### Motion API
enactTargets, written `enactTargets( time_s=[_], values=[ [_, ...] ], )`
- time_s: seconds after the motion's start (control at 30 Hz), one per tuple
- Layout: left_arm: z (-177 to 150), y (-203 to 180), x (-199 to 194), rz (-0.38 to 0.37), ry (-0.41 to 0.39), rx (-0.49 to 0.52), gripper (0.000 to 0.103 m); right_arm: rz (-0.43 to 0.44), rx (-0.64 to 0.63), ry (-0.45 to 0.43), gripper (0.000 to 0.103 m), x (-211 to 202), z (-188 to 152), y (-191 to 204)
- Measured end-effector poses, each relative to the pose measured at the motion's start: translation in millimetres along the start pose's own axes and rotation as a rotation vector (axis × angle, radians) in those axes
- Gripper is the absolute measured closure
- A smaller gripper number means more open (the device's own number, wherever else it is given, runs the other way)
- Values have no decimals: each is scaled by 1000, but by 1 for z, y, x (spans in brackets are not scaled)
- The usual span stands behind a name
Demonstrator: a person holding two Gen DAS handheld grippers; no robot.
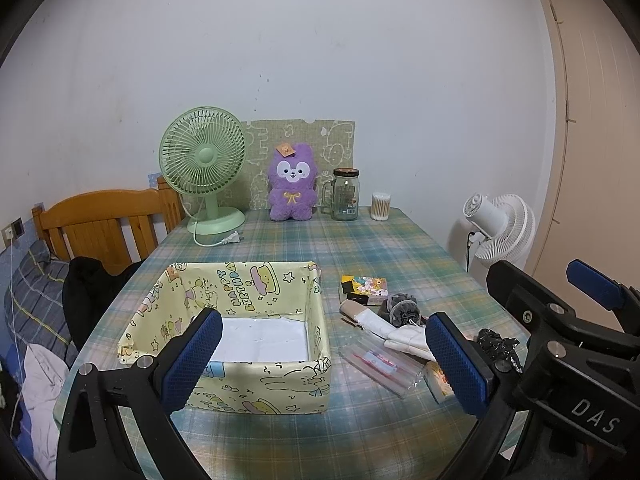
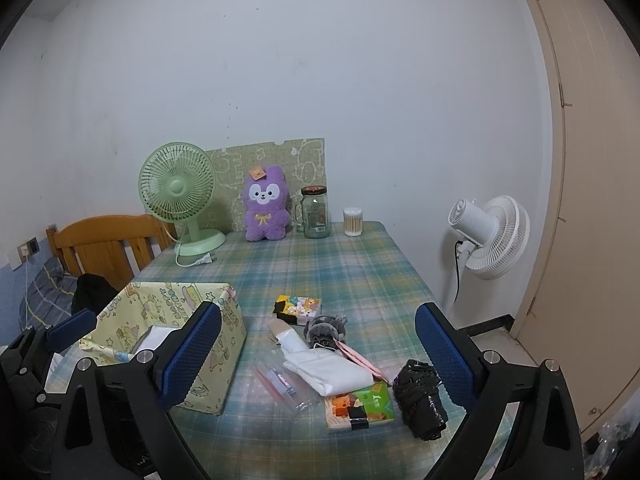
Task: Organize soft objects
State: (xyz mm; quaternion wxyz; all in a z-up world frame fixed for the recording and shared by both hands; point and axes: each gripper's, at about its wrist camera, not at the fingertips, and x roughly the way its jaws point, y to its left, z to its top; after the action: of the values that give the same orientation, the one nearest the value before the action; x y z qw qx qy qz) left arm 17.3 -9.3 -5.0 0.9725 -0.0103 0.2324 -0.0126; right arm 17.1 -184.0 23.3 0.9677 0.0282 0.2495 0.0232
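A yellow cartoon-print box [image 1: 316, 376] stands open on the plaid tablecloth, with white paper on its bottom. To its right lie a folded white cloth [image 2: 328, 368], a grey scrunchie [image 2: 324, 330], two tissue packs [image 2: 298, 308] [image 2: 360, 404], a crumpled black bag [image 2: 420, 400] and a clear zip bag [image 2: 280, 384]. A purple plush [image 2: 266, 204] sits upright at the back against the wall. My left gripper [image 1: 322, 322] hovers open over the box's near side. My right gripper [image 2: 318, 314] hovers open above the pile. Neither holds anything.
At the table's back stand a green desk fan [image 1: 202, 160], a glass jar [image 1: 346, 196] and a tub of cotton swabs [image 1: 380, 207]. A wooden chair [image 1: 104, 224] and bedding are to the left. A white floor fan [image 2: 488, 236] and a door are to the right.
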Motion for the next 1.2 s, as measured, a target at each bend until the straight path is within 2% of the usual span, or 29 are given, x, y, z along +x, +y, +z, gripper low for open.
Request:
enactTargets(
  time_s=[1.2],
  values=[
    [-3, -7, 1, -10, 4, -2, 5, -2, -1, 3, 11, 0, -1, -2]
  ],
)
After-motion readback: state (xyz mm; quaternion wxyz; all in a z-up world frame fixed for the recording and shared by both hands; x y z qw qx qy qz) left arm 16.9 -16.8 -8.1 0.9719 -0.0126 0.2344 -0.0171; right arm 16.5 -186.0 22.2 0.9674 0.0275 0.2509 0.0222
